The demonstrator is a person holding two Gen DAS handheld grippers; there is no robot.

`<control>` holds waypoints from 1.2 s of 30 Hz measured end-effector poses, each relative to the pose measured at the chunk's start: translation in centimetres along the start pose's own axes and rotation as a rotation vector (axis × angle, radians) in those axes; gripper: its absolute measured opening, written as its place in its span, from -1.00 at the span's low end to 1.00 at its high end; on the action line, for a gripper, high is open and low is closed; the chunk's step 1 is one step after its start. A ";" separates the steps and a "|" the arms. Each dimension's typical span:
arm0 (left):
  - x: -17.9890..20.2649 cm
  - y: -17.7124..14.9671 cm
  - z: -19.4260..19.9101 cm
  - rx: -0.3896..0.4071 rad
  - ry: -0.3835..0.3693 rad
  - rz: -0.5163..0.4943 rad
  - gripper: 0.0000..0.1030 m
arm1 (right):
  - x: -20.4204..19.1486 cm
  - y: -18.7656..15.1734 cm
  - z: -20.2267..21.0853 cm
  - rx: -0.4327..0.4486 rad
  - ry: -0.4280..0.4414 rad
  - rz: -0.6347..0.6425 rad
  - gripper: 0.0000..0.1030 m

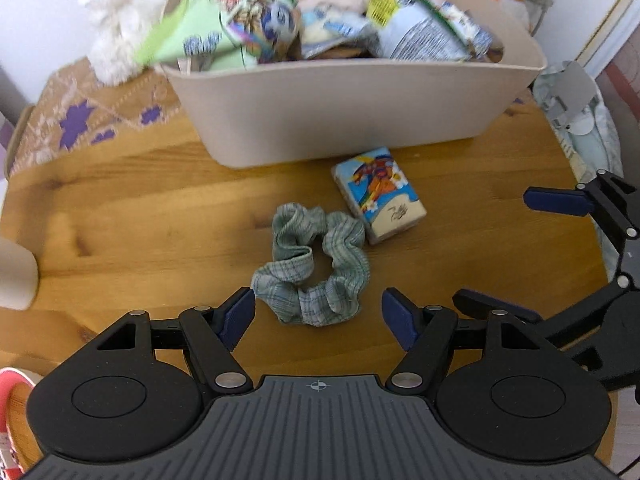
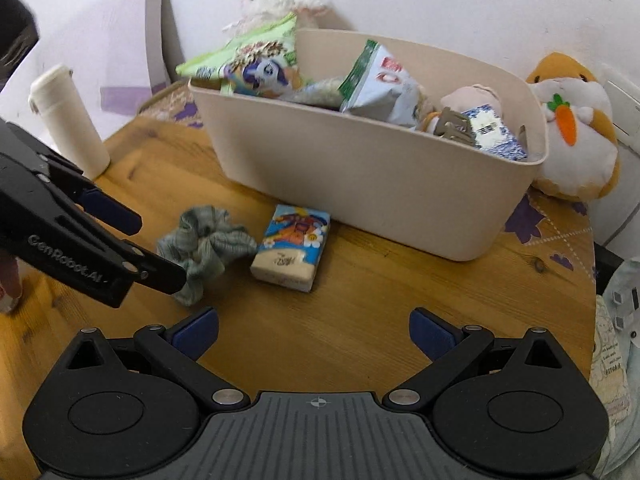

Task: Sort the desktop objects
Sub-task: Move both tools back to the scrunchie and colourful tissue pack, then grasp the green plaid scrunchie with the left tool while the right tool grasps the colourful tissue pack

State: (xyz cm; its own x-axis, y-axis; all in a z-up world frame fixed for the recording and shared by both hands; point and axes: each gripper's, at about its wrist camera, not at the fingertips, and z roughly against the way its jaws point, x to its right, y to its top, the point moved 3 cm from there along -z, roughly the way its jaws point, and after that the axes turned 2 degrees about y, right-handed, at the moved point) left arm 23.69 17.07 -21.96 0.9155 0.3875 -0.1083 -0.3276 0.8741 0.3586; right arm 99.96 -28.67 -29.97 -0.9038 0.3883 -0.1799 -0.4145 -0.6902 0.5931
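A green plaid scrunchie [image 1: 316, 268] lies on the wooden table [image 1: 140, 208], with a small tissue pack [image 1: 378, 194] printed with a cartoon just beyond it. A beige bin [image 1: 344, 104] full of snack bags stands behind both. My left gripper [image 1: 318, 316] is open and empty, its fingers on either side of the scrunchie's near edge. In the right wrist view the scrunchie [image 2: 208, 242] and tissue pack [image 2: 290, 248] lie before the bin [image 2: 372, 184]. My right gripper [image 2: 314, 332] is open and empty, short of the tissue pack. The left gripper [image 2: 136, 248] enters from the left.
A white fluffy toy [image 1: 120, 28] and a patterned cloth [image 1: 92, 120] sit at the back left. A cream bottle [image 2: 68, 116] stands at the table's left. A carrot plush [image 2: 572, 128] sits right of the bin. The table's round edge [image 1: 600, 208] curves at the right.
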 end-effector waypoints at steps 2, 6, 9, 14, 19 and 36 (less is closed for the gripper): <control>0.0 0.1 -0.7 -0.006 0.003 0.010 0.39 | -0.3 -0.1 -0.6 -0.013 -0.005 0.014 1.00; -0.2 0.5 -1.8 -0.004 -0.008 0.052 0.39 | -1.2 -0.2 -1.7 -0.023 -0.011 0.050 1.00; -0.1 0.8 -2.6 -0.005 0.007 0.058 0.39 | -1.8 -0.2 -2.7 -0.027 -0.005 0.057 1.00; -0.8 1.2 -3.8 -0.010 0.035 0.085 0.39 | -2.2 0.3 -4.0 -0.031 0.001 0.046 1.00; -2.0 1.5 -4.6 -0.017 0.029 0.124 0.39 | -2.3 1.1 -5.4 -0.023 -0.019 0.032 1.00; -4.0 3.0 -5.0 0.056 0.106 0.092 0.11 | -1.8 3.0 -7.9 0.001 -0.078 -0.002 0.62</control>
State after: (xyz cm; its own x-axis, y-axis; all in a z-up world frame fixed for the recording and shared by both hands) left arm 17.90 19.62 -25.11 0.8513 0.4969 -0.1686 -0.3931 0.8167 0.4224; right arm 99.48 -36.29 -34.05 -0.8921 0.4357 -0.1197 -0.4161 -0.6888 0.5936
